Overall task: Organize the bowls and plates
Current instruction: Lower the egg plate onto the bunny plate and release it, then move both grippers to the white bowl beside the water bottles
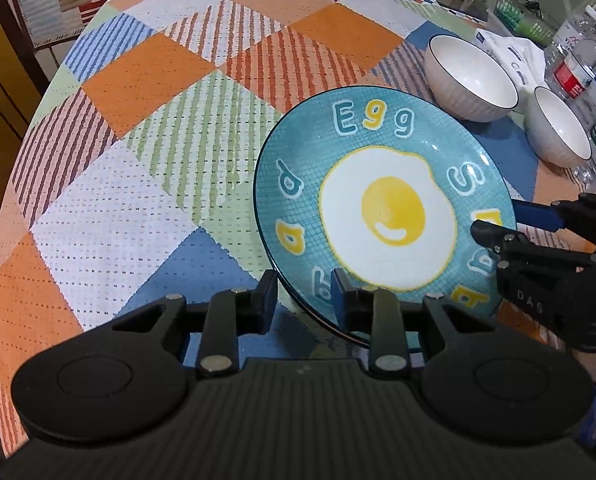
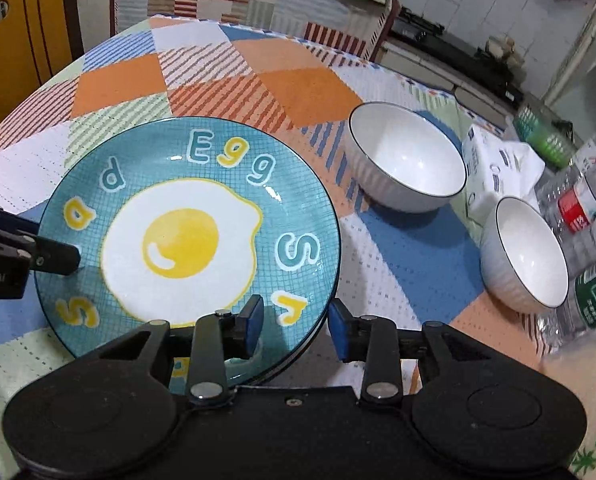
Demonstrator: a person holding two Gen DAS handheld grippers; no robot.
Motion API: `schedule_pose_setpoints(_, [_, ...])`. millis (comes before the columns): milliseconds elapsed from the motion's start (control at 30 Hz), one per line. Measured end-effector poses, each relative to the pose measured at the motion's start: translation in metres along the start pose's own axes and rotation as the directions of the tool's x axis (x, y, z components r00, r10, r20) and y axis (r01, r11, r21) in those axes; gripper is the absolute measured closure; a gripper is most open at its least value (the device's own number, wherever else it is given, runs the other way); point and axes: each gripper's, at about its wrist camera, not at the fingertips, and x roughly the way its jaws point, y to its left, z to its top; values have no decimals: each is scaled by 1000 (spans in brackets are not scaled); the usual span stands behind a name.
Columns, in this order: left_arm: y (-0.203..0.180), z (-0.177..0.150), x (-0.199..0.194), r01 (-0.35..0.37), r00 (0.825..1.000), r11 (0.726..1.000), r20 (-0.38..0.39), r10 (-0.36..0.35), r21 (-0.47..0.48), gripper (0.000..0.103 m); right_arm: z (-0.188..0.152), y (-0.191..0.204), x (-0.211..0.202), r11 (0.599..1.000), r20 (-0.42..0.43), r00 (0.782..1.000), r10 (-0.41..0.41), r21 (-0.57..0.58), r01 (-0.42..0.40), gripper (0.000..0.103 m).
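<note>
Closest to me, my left gripper (image 1: 303,300) clamps the near rim of the plate (image 1: 385,196), one pad under it and one pad on top. My right gripper (image 2: 296,326) stands apart around the plate's rim on the other side; its pads do not press on it, so only the left one holds. I see the plate, blue with a fried egg picture, tilted above the desk (image 1: 138,160), which has a checked cloth. Two white bowls (image 2: 407,160) (image 2: 523,252) stand on the desk to the right, near each other, just beside some bottles (image 2: 589,216).
</note>
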Motion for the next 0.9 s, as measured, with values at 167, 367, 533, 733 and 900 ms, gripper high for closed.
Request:
schedule_pose_setpoints(167, [-7,-1,-16,-15,1000,1000,-8,15,14,75,-5,-15,-17,997,41,997,62,53,-65,65])
schedule_pose_setpoints(367, [-22,-13,-40,-27,999,998,21,26,48,75,-17,-55,-73,986,85,991,106,120,-115,64])
schedule_pose_setpoints(533, [-44,-23,-69,-28,999,994,44,24,103,74,-37,-87,-111,961,76,981,179,202,-191,64])
schedule_pose_setpoints(733, [-76,-33,-109,4,996,983,85,-20,183,71,-79,-109,-153,959,89,984,154,228,-170,63])
schedule_pose_setpoints(900, [-96,-39,-127,43,997,968,59,-59,248,67,-116,-122,-165,965,37,994,104,239,-110,62])
